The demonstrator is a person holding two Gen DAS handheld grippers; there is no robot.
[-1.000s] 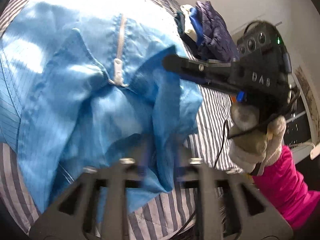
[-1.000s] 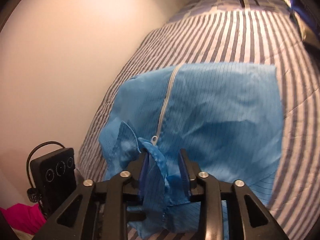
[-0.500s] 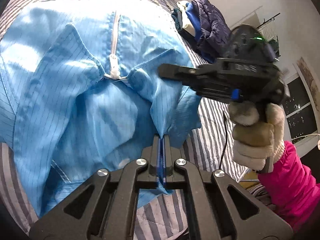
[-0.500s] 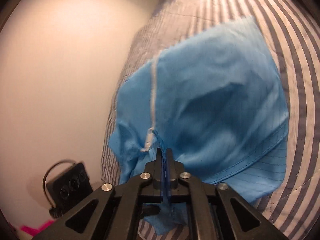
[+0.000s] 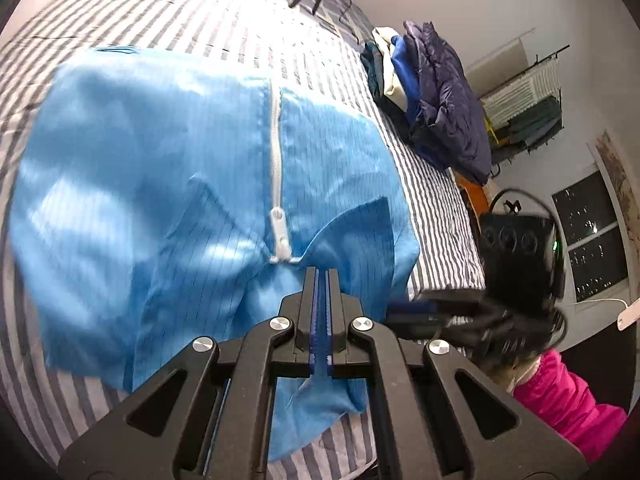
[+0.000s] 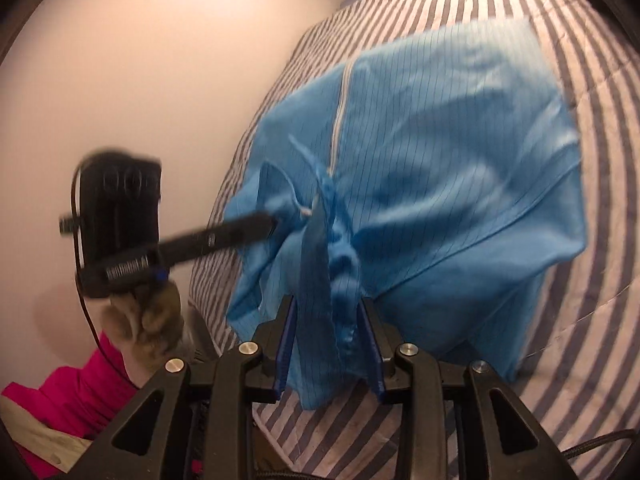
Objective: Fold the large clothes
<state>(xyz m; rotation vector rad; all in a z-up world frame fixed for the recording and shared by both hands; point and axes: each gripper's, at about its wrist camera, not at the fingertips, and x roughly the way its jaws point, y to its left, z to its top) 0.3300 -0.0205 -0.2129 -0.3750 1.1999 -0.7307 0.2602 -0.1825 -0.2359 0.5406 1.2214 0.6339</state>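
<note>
Fabric first, since it's the whole game here: the thin, shiny light-blue zip-front garment with fine pinstripes (image 5: 168,168) looks featherlight, floppy and a bit slippery, so I'd guess it slides and bunches rather than holding a crease; best grabbed at the collar edges or a hem, where doubled cloth gives the pads something to bite. Nearest, the left gripper (image 5: 321,312) has its jaws clenched on a thin fold of collar just beside the white zipper pull (image 5: 280,236); the right gripper (image 6: 326,344) has its jaws opening, a bunched strip of collar hanging loose between them, pads not pressing it. The garment's body lies spread on the grey-and-white striped bedsheet (image 5: 192,12), collar end lifted at the near edge. Far right, a pile of dark folded clothes (image 5: 432,92). Count: one blue garment, one zipper, two grippers, one pile.
</note>
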